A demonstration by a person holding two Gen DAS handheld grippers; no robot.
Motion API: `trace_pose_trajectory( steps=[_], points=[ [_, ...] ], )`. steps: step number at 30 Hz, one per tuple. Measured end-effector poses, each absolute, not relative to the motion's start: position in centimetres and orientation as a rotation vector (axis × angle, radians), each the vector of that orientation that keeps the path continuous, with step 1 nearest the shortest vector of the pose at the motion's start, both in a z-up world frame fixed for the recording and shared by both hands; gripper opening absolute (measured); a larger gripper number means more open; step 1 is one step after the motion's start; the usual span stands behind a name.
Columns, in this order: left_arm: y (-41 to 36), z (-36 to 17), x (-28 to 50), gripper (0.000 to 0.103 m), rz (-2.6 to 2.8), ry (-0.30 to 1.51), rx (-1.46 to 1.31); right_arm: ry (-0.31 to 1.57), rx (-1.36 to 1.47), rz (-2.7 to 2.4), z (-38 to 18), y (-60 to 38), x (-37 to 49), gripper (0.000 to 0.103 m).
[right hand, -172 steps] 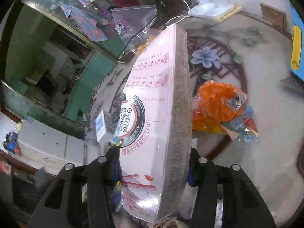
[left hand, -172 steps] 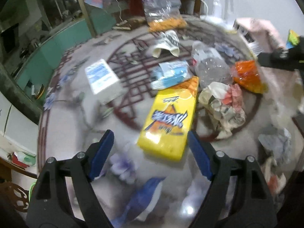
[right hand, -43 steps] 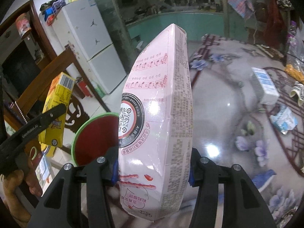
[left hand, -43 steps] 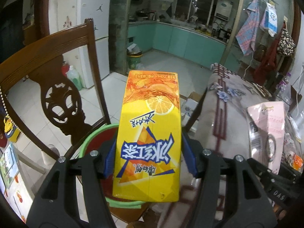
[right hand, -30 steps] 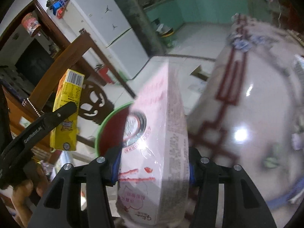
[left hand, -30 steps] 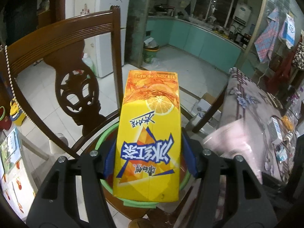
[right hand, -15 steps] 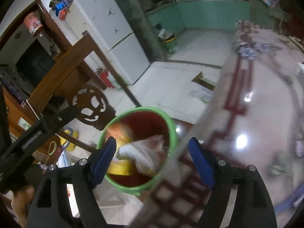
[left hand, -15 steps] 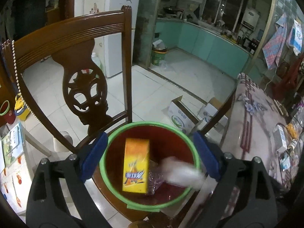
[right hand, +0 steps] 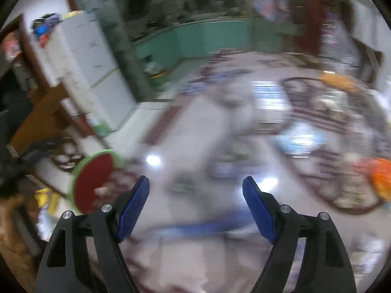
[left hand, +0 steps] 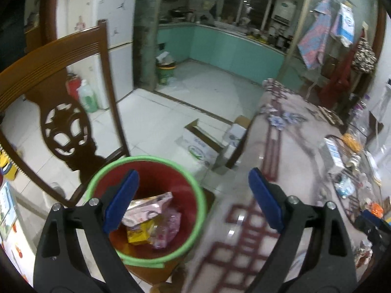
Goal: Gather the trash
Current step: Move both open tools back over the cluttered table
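Observation:
A red bin with a green rim [left hand: 149, 157] stands on a wooden chair seat beside the table. Inside it lie the yellow drink carton [left hand: 139, 232] and the pink packet [left hand: 146, 207] among other wrappers. My left gripper [left hand: 193, 200] hangs open above the bin's right side and the table edge, nothing between its blue pads. My right gripper [right hand: 195, 205] is open and empty over the patterned table top [right hand: 195, 134], in a blurred view. The bin [right hand: 92, 180] shows at that view's left. More trash lies on the table: an orange wrapper [right hand: 381, 178] and a blue-white carton [left hand: 336, 152].
The carved wooden chair back [left hand: 61, 78] rises left of the bin. An open cardboard box [left hand: 200, 144] sits on the tiled floor beyond it. A small green bin [left hand: 166, 72] stands by the pillar. The other gripper [left hand: 374, 227] shows at the right edge.
Both grippers let go: the yellow carton and the pink packet dropped into the red bin. My right gripper has since swung right, back over the table. The left has shifted right too.

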State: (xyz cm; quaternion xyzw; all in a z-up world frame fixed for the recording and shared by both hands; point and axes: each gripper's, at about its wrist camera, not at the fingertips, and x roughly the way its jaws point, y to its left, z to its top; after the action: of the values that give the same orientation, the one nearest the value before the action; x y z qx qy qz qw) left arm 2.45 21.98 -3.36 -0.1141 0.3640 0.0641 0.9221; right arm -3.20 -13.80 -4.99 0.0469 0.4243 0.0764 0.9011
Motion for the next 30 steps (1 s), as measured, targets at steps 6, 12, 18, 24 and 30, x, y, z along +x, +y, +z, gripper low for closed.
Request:
trace_pose_trajectory(
  steps=[6, 12, 18, 24, 30],
  points=[
    [16.0, -2.4, 3.3, 0.089, 0.006, 0.735, -0.167, 0.916, 0.125, -0.126, -3.9, -27.7, -3.8, 0.076],
    [8.5, -2.2, 3.9, 0.089, -0.145, 0.752, -0.103, 1.033, 0.350, -0.185, -5.6, -37.6, -3.3, 0.077],
    [0.9, -2.4, 3.8, 0.089, -0.287, 0.749, -0.011, 1.111, 0.269, -0.073, -8.8, -34.9, -0.8, 0.076],
    [-4.2, -4.2, 4.5, 0.089, -0.356, 0.806, 0.059, 1.101, 0.257, -0.085, -9.9, -34.9, 0.4, 0.056],
    [-8.8, -5.6, 7.3, 0.089, -0.406, 0.844, 0.083, 1.065, 0.334, -0.058, -8.8, -35.5, 0.3, 0.036]
  ],
)
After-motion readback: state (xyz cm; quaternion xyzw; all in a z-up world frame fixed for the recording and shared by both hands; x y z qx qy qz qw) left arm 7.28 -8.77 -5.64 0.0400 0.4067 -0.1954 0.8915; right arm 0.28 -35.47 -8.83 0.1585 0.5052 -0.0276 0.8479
